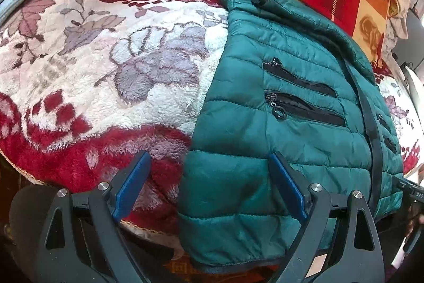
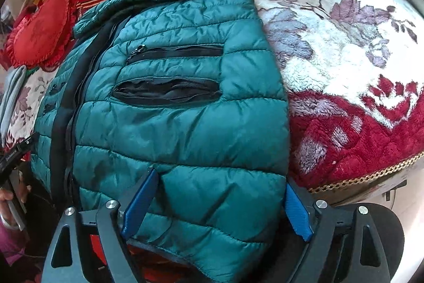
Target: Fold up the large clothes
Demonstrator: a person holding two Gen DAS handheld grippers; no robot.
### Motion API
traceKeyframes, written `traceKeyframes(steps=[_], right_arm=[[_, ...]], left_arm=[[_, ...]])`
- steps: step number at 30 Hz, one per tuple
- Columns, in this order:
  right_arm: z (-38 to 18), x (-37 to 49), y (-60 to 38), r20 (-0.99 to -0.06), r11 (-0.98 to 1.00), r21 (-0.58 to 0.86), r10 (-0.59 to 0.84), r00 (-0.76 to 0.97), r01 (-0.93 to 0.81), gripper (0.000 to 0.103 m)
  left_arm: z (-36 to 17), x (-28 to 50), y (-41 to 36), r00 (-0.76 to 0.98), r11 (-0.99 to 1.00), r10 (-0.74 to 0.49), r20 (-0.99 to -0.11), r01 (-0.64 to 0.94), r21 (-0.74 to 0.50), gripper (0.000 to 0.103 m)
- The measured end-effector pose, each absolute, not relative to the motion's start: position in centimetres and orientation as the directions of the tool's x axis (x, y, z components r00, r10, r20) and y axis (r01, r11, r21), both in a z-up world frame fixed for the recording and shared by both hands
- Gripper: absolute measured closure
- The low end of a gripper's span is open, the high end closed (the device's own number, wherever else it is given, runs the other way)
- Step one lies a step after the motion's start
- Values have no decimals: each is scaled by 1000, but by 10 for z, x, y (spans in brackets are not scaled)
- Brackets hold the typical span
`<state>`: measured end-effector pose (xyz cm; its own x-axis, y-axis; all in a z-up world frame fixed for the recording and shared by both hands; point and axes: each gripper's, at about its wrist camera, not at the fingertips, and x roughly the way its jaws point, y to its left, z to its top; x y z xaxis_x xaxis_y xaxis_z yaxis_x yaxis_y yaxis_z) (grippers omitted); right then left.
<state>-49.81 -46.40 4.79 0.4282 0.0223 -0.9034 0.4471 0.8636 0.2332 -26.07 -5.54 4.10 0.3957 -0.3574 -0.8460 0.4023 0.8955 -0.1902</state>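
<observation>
Both sets of fingers are spread wide at the hem, nothing gripped: left gripper (image 1: 209, 184), right gripper (image 2: 221, 199). The teal puffer jacket (image 1: 286, 102) is laid flat on the floral blanket (image 1: 106, 65) (sides apparently folded in). Next, a hem pinch seems called for.
</observation>
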Motion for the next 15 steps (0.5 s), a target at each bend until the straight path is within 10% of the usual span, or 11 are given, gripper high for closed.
traceKeyframes(steps=[12,15], right_arm=[[33,-491,-465,-893,853,300,93,440,427,15],[41,-492,-459,-880,863,305,95,464,402,29]], left_arm=[[37,-260,-56,363,881,-374,-854,425,-206,13],[37,-261,-57,356,877,-375,-856,436,-203,13]])
